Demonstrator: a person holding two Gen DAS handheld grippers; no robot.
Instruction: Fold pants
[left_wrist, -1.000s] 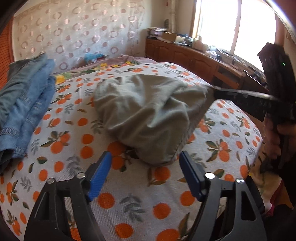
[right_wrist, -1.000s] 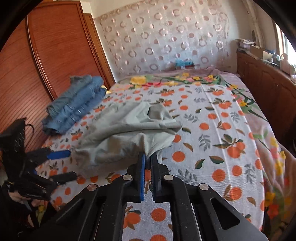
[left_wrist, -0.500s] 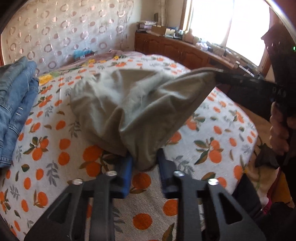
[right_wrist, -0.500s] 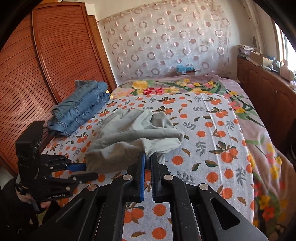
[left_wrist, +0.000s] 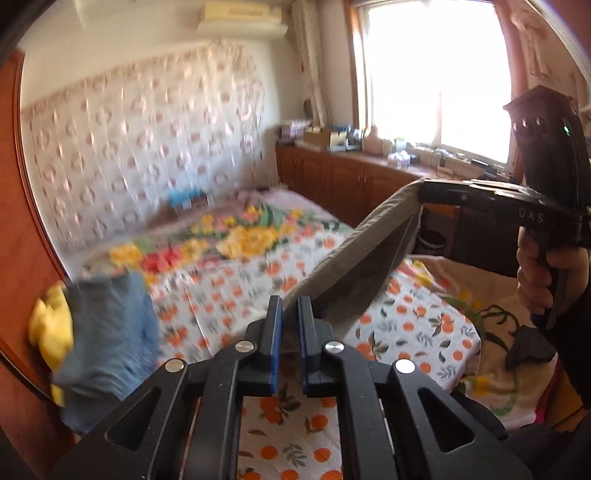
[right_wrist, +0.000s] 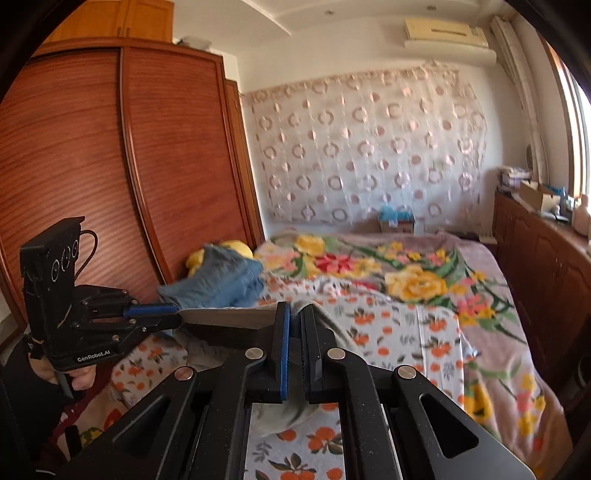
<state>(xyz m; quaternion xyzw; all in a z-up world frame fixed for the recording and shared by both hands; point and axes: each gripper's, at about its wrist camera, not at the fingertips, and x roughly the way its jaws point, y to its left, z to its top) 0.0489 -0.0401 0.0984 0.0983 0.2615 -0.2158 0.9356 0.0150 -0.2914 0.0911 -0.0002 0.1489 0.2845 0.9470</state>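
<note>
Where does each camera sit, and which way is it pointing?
Left wrist: on the left gripper, facing the window; shows the right gripper and hand.
Right wrist: on the right gripper, facing the wardrobe; shows the left gripper.
Shared: grey pants stretched between both, jeans, bed.

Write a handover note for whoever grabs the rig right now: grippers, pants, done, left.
Left gripper: shut on one end of the grey pants.
Right gripper: shut on the other end.
Pants hang stretched between the two grippers, raised above the bed. A pile of blue jeans lies by the wardrobe side.
Done: both ends gripped and lifted.
Left: no fold made yet; lay the pants flat on the bed, then fold.
</note>
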